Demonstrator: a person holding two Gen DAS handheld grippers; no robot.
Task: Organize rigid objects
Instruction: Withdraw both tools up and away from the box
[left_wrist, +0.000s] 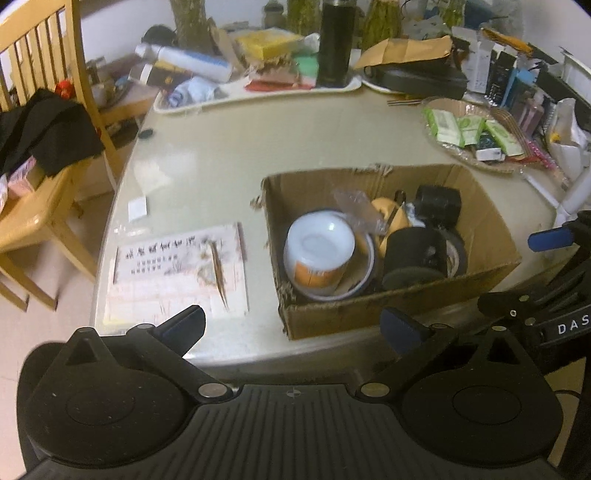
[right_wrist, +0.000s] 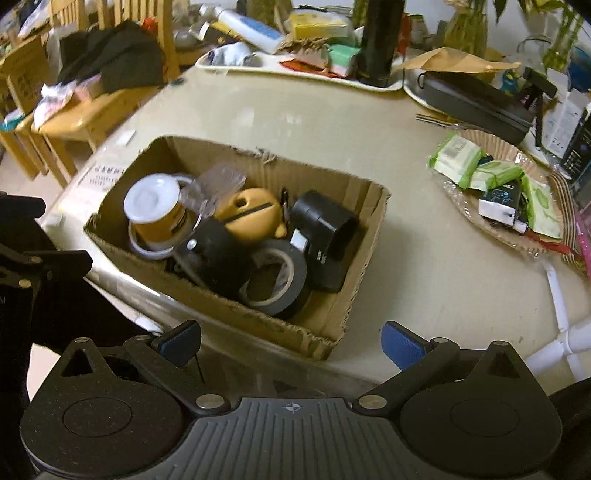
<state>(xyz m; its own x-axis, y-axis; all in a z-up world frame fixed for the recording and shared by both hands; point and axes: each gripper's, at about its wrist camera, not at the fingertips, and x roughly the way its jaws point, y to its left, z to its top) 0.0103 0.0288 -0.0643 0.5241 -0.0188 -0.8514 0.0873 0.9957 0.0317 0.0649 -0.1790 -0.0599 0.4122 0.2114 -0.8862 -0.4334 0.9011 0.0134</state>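
A torn cardboard box stands near the table's front edge. It holds a white-lidded orange jar, a yellow rounded object, a black tape roll, black blocky items and clear plastic. My left gripper is open and empty, held in front of the box. My right gripper is open and empty, just before the box's near corner. The right gripper also shows in the left wrist view.
A paper sheet with a thin brown stick lies left of the box. A woven tray of green packets sits right. White trays of clutter and a black flask stand behind. A wooden chair is at left.
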